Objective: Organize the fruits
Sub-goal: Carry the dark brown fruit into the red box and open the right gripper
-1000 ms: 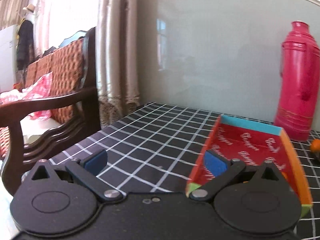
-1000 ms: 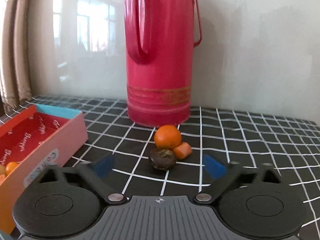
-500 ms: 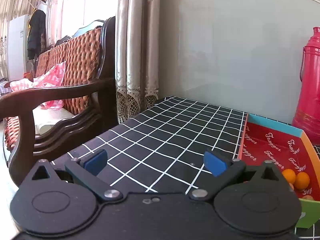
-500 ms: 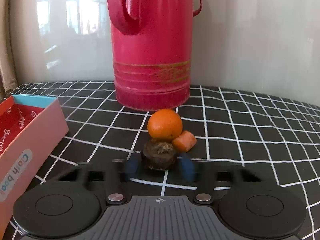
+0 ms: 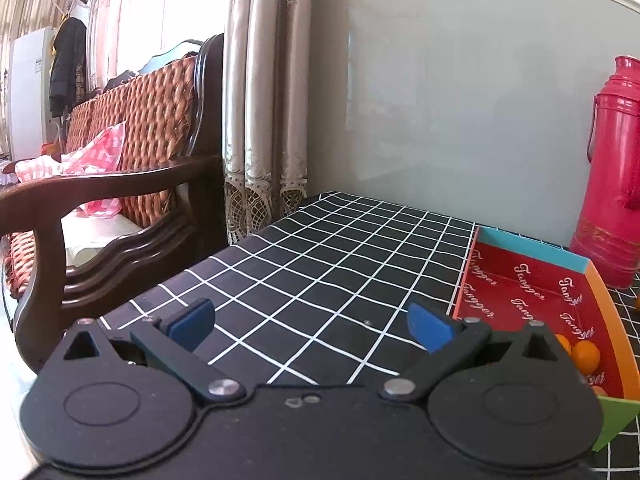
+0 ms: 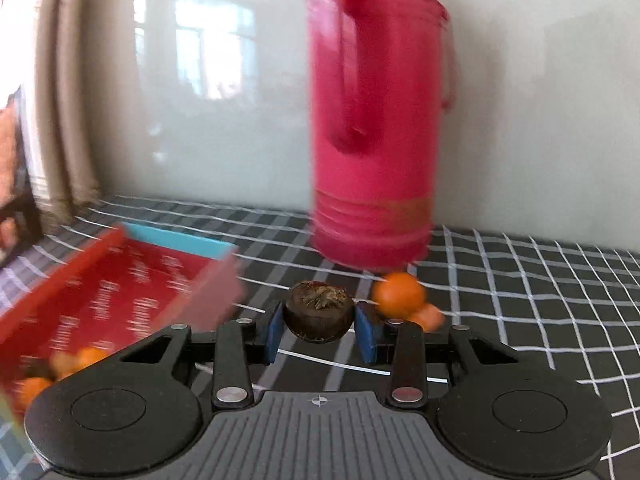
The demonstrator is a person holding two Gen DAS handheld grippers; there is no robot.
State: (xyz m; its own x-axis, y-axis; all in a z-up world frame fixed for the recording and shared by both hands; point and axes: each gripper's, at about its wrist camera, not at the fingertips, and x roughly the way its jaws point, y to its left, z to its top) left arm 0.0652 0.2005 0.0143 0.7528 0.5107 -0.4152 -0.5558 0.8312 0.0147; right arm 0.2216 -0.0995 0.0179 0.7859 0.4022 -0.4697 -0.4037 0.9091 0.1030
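Note:
In the right wrist view my right gripper (image 6: 319, 330) is shut on a dark brown round fruit (image 6: 318, 311), its blue pads pressing both sides, and the fruit hangs above the checked cloth. Behind it, to the right, an orange (image 6: 398, 294) and a smaller orange piece (image 6: 430, 316) lie on the cloth. The red tray (image 6: 120, 280) sits to the left with small oranges (image 6: 86, 356) at its near end. In the left wrist view my left gripper (image 5: 310, 326) stands open over bare cloth, left of the same red tray (image 5: 520, 284) with its oranges (image 5: 585, 354).
A tall pink thermos (image 6: 376, 128) stands at the wall behind the fruit; it appears as the thermos (image 5: 612, 176) at the far right of the left wrist view. A wooden sofa (image 5: 120, 184) and curtains (image 5: 264, 112) lie beyond the table's left edge.
My right gripper closed on the dark fruit and lifted it off the cloth, swinging left toward the tray. The left gripper's view shifted left, away from the tray; it stayed open.

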